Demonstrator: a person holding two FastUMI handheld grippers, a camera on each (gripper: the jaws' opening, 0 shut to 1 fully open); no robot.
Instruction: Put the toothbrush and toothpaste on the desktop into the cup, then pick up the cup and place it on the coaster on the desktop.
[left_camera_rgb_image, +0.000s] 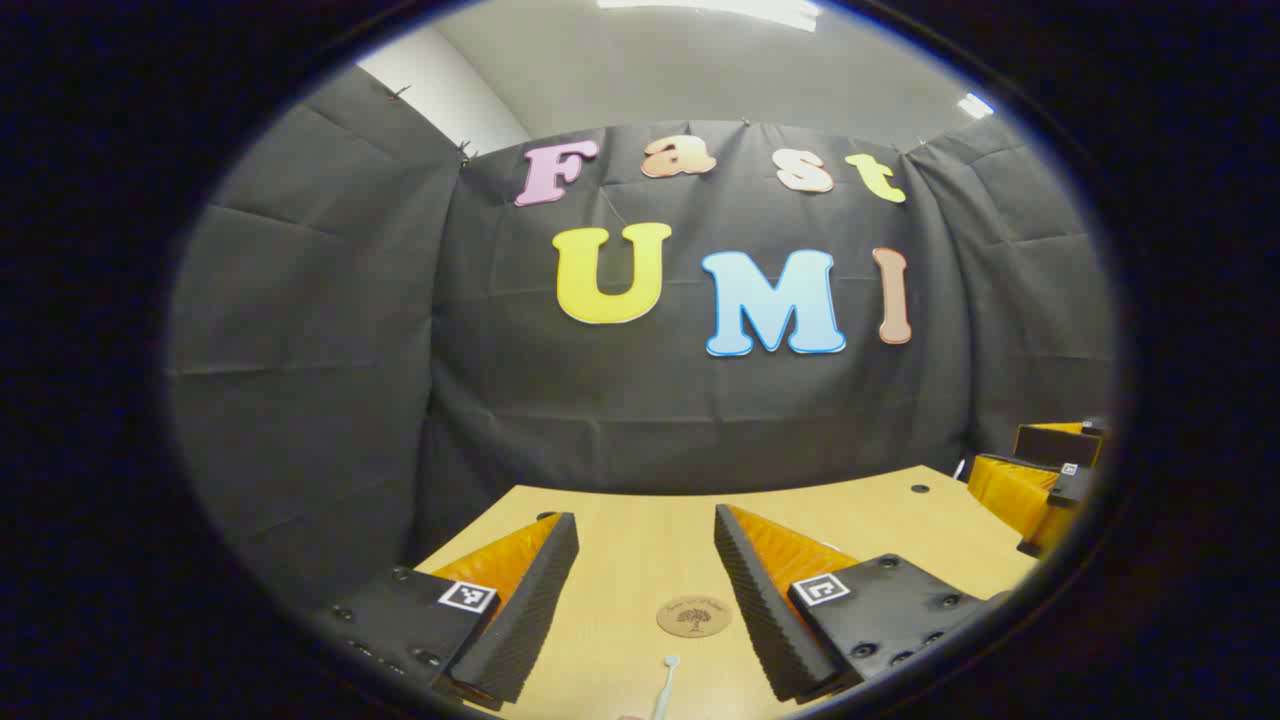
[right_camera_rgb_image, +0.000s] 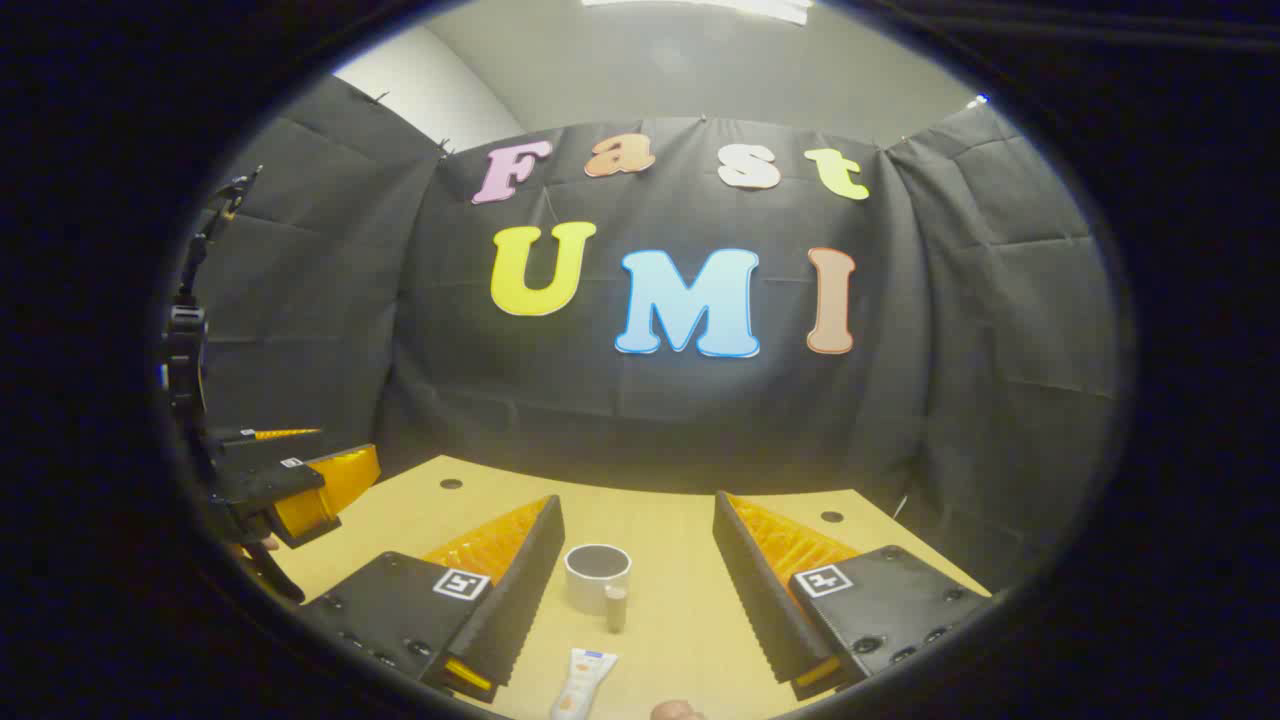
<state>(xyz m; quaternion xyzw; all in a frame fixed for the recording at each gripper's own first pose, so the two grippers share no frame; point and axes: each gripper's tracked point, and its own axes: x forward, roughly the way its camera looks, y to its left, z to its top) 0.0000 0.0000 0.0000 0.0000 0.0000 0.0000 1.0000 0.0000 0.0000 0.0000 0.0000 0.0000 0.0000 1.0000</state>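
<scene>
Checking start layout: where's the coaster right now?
In the left gripper view, the coaster lies flat on the desktop between that gripper's open fingers, just beyond the toothbrush head.

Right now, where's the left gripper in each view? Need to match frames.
Left gripper view: the left gripper is bottom centre, its own fingers spread open above the round brown wooden coaster.
Right gripper view: it sits at the far left edge, over the desk's left side.
Shared landmark: the light wooden desktop.
</scene>
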